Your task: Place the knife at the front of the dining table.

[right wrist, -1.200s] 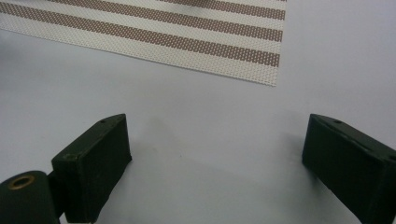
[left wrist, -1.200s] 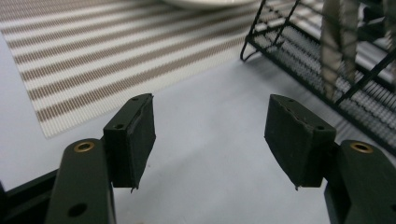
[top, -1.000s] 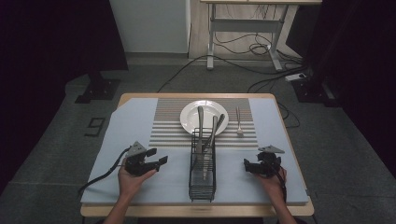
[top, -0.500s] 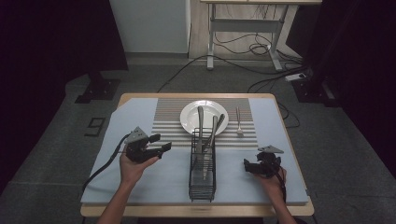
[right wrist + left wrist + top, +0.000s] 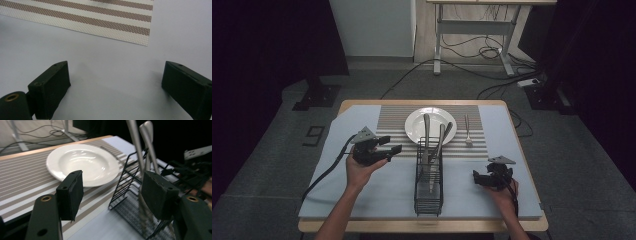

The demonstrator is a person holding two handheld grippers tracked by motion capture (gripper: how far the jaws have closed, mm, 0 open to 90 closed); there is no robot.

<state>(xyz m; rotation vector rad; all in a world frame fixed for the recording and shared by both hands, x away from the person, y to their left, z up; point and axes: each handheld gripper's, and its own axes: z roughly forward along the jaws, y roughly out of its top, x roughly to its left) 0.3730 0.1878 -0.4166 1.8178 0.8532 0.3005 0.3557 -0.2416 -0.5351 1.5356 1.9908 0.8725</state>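
The left gripper point(image 5: 393, 148) is now sitting higher and farther forward than it was a second ago, having moved from the near left of the table toward the black wire cutlery rack point(image 5: 429, 175); the right gripper point(image 5: 477, 177) is resting in the same place near the table's right edge. This shift is indicating, as a judgement, that the left hand is beginning a reach for the utensils standing in the rack. In the left gripper view the jaws are standing wide apart, holding nothing and touching nothing, and they are framing the rack point(image 5: 130, 185) with its two upright metal utensil handles point(image 5: 141, 147) just ahead; the white plate point(image 5: 82, 162) is lying beyond on the striped placemat point(image 5: 22, 177). In the high view the rack is standing at the table's centre, just in front of the plate point(image 5: 431, 125), with a fork point(image 5: 467, 131) lying on the placemat to the right of the plate. The right gripper point(image 5: 115, 82) is also holding its jaws wide, gripping nothing, hovering over bare blue-grey table covering point(image 5: 105, 50) near a corner of the placemat point(image 5: 100, 17)
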